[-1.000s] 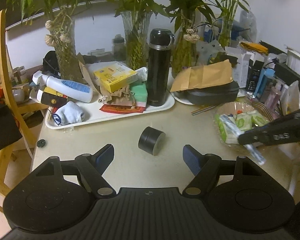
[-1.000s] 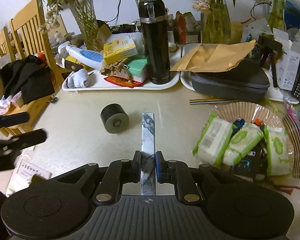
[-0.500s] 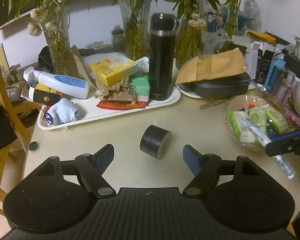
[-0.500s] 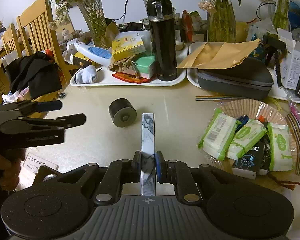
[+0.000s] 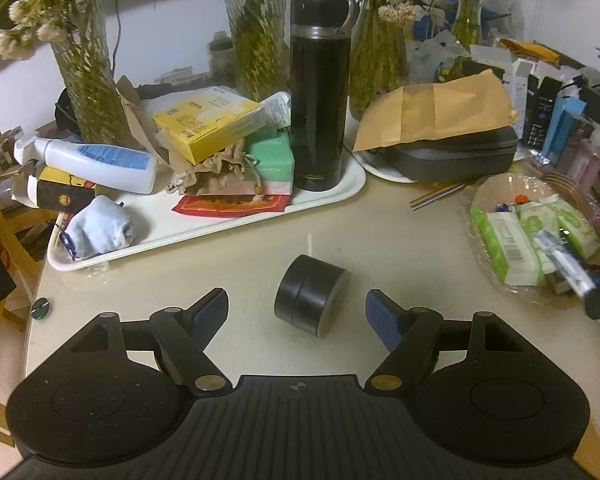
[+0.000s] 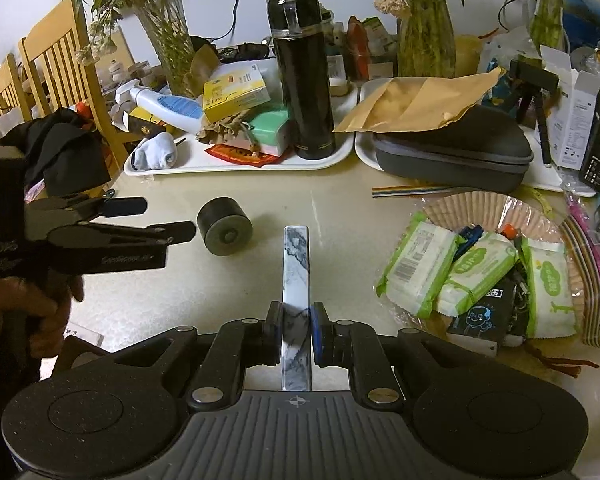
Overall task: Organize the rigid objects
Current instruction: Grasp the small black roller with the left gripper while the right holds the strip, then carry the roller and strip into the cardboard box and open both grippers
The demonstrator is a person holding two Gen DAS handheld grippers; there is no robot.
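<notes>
So at this point the left gripper [image 5: 297, 312] had its jaws roughly half open with nothing between the pads, lined up on the small black round tin [image 5: 311, 295] lying on its side on the beige table [image 5: 236, 256]. The tin sat just ahead of the fingertips, about 12 o'clock from the gripper, not touching either pad. Up at 11 o'clock was the white tray [image 5: 204, 232] with the spray bottle [image 5: 96, 162], yellow box [image 5: 208, 122] and the tall black thermos [image 5: 319, 92] standing at its right end.

Over on the right, the right gripper [image 6: 296, 330] was clamped tight on a marbled flat bar [image 6: 296, 280], which stuck straight out toward 12 o'clock. A basket of wet-wipe packs [image 6: 476, 268] was at its 2 o'clock. Hard to say what the bar actually is; could be a paperweight or a ruler.

What I'd worry about: the tin is on its curved side, so if one pad touches first it could just roll off toward the tray or the table edge. The bar also pokes out far enough to knock the tin if the right hand swings left.
</notes>
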